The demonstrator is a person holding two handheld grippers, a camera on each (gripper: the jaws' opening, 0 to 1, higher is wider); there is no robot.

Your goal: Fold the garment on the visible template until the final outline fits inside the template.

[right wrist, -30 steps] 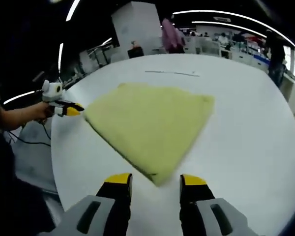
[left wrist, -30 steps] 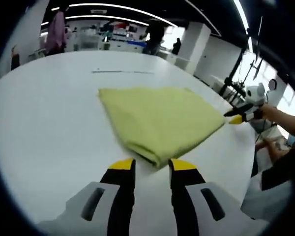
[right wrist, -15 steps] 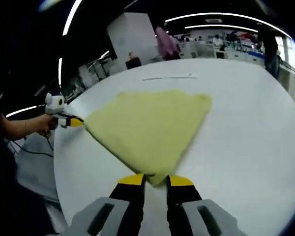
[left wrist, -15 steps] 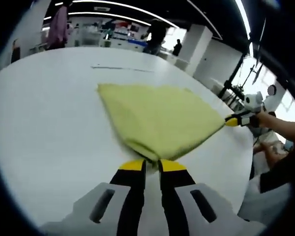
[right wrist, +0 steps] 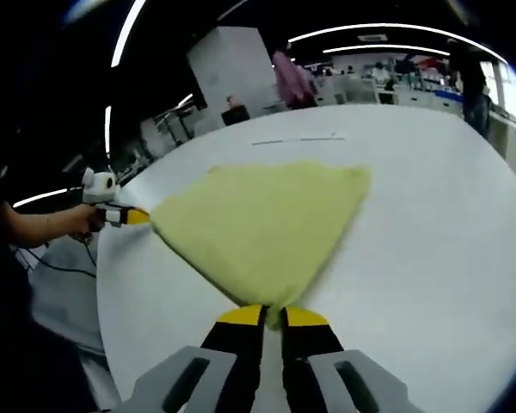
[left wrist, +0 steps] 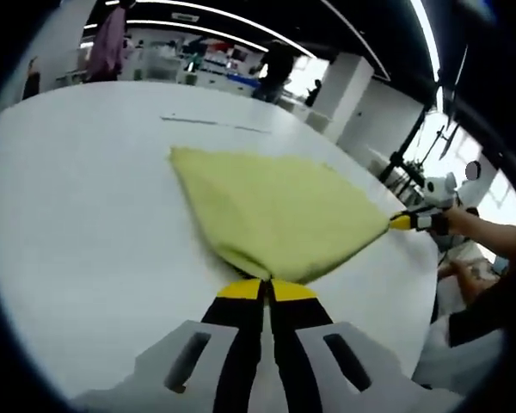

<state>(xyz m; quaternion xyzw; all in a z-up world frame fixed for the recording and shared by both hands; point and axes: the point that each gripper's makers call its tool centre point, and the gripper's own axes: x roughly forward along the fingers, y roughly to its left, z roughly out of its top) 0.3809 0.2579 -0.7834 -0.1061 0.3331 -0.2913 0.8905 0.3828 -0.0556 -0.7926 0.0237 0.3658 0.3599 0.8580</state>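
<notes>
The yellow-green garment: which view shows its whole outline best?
The right gripper view: the garment lies near the centre with every edge visible, its near corner in the right gripper. The left gripper view shows the garment whole too, but more foreshortened, its corner in the left gripper.

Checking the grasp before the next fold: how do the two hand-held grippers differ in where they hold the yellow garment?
The left hand-held gripper pinches one near corner of the yellow garment; the right hand-held gripper pinches the other corner, along the same edge. Both have yellow-tipped jaws, shut on cloth over the white table.
</notes>
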